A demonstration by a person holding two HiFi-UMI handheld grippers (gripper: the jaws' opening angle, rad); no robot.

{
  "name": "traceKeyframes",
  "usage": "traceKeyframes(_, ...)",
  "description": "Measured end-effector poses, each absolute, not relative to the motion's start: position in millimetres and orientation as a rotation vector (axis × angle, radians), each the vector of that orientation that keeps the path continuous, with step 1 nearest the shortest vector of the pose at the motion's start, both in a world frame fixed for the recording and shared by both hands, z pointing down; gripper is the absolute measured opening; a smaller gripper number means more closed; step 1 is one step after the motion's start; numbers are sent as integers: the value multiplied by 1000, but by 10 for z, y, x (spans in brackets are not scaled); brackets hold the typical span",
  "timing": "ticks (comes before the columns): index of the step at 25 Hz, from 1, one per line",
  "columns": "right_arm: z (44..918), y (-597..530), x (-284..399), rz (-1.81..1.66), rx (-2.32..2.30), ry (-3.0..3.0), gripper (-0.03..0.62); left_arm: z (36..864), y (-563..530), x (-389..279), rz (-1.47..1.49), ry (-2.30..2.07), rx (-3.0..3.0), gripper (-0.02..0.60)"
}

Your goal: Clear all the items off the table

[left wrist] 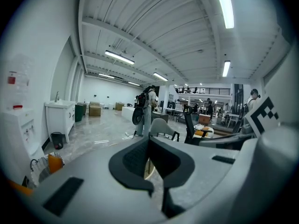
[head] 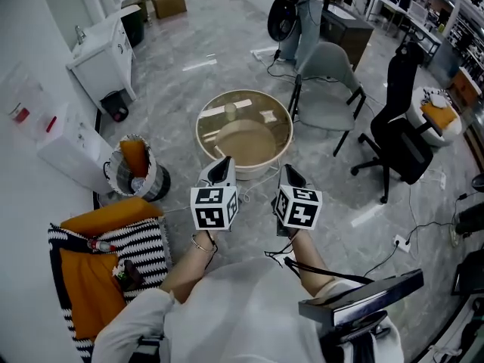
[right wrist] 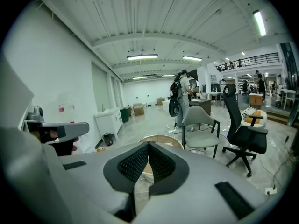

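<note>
Fingers of left gripper [head: 222, 162] and right gripper [head: 290, 172] closed, empty; cup [head: 231, 112] near surface [head: 243, 92] far edge likely light, grasp sidewalls.

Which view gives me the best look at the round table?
Head view: nearly the whole round table top shows from above. Right gripper view shows only its far rim behind the jaws; left gripper view, a sliver.
</note>
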State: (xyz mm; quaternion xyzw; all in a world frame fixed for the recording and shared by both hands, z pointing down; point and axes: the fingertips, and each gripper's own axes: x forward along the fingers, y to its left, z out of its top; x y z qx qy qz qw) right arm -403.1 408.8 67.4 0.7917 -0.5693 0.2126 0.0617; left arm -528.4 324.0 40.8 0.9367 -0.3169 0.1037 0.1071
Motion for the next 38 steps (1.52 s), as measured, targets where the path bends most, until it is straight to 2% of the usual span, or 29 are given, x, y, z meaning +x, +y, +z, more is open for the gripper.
traceKeyframes(18, 984, 3583, -3484, 682, 2391, -1693, 23, 682, 2611, -4824, 342, -915, 2760, 8)
traceKeyframes(27, 960, 2711, -2897, 613, 2343, -1693, 23, 809, 1722, -4137, 296, -896, 2724, 8)
traceKeyframes(38, 1070, 1370, -1941, 672, 2278, -1680, 23, 1091, 393, -3127, 377, -870, 2656, 8)
